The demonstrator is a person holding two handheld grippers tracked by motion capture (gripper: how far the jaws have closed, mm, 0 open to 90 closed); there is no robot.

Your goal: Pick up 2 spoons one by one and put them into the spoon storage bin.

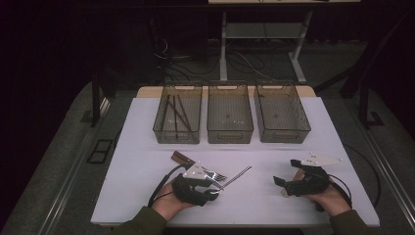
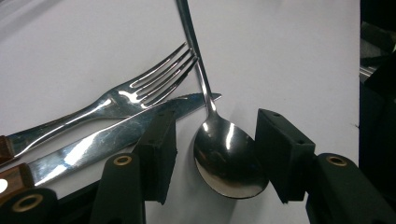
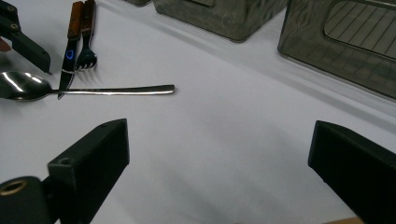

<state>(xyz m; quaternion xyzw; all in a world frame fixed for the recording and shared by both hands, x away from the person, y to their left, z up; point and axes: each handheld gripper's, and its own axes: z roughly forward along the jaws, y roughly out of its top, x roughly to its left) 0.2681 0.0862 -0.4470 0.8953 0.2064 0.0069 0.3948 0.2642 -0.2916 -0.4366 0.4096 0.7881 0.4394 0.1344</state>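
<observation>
high view: left gripper (image 1: pixel 218 188) at cutlery, right gripper (image 1: pixel 286 172) idle on surface (image 1: pixel 274 205) | left gripper view: jaws apart around spoon (image 2: pixel 229 161) bowl, not pressing; knife (image 2: pixel 107 142), fork (image 2: pixel 140 93) beside | right gripper view: jaws wide, empty

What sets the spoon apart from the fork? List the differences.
The spoon ends in a rounded bowl; the fork ends in tines. The spoon is polished metal along its whole length; the fork has a brown wooden handle. The spoon's bowl sits between the left gripper jaws; the fork lies outside them, beside the knife. Both have shiny metal heads and lie flat on the white table, the spoon's handle crossing the fork's tines.
</observation>
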